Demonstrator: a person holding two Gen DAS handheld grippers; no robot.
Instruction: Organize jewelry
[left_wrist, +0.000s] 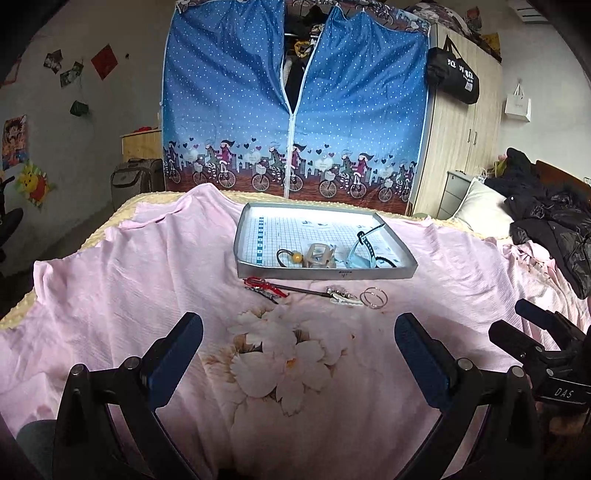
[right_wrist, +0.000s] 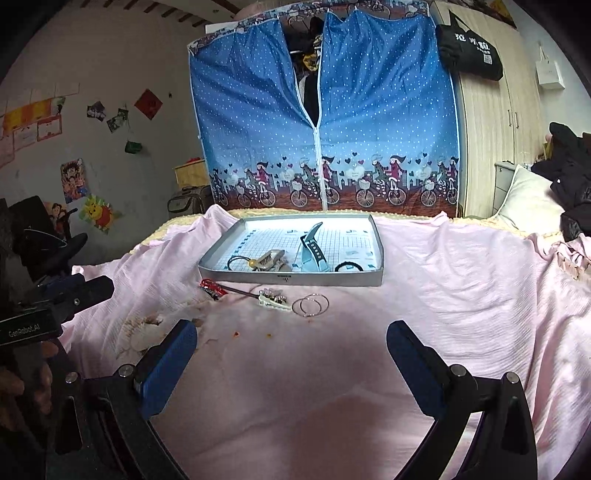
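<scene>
Left gripper: jaws spread wide, empty, above the pink bedspread.
Right gripper: jaws spread wide, empty.
Hoop earrings: at 12 o'clock of the right gripper, on the bedspread.
White hair clip: touching the hoops at 9 o'clock.
Red clip: farther toward 9 o'clock.
Grey tray: beyond them at 12 o'clock, holding a blue watch strap, hair ties and a claw clip.

The bed is covered by a pink cloth sheet, matt and finely crinkled. A shallow grey tray of cardboard look is lined with glossy printed paper. Thin shiny metal is seen in the two hoop rings. The gripper fingers are faced with rough blue pads on matt black plastic. The wardrobe cover is made of sheeny blue fabric.
</scene>
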